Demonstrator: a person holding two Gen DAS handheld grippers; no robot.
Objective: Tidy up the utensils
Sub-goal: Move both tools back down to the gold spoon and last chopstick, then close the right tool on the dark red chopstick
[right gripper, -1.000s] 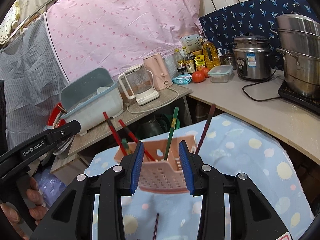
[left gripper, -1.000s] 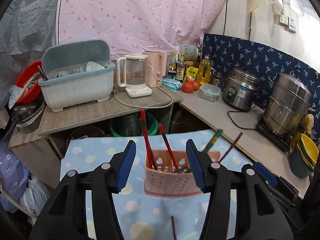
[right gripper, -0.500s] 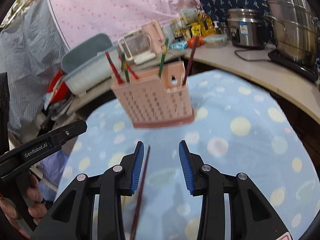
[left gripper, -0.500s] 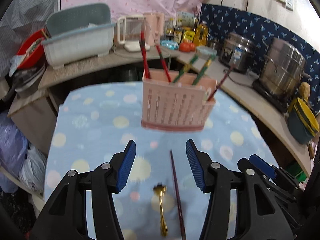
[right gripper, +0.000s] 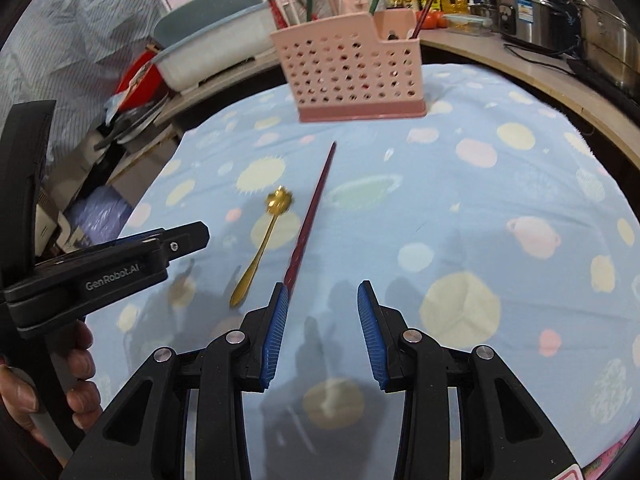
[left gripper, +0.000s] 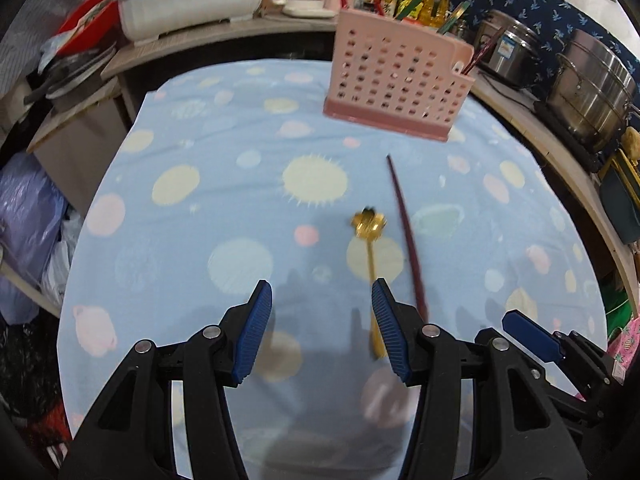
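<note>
A pink perforated utensil holder (left gripper: 396, 76) (right gripper: 352, 72) stands at the far side of the blue dotted cloth, with several chopsticks upright in it. A gold spoon (left gripper: 368, 240) (right gripper: 264, 240) and a dark red chopstick (left gripper: 406, 228) (right gripper: 312, 208) lie side by side on the cloth. My left gripper (left gripper: 320, 300) hovers open just left of the spoon, whose handle runs behind its right finger. My right gripper (right gripper: 322, 300) is open and empty, and the chopstick's near end reaches its left finger. The left gripper's body (right gripper: 112, 268) shows in the right wrist view.
A hand (right gripper: 80, 360) holds the left gripper's handle. Behind the table a counter carries a dish rack (left gripper: 192, 0), a rice cooker (left gripper: 508, 52) and steel pots (left gripper: 592, 92). The cloth (left gripper: 200, 200) drops off at the left edge above bags.
Both grippers have sunk and tipped down toward the cloth. The holder has shifted from between the fingers to the top of each view. The spoon and loose chopstick have come into view.
</note>
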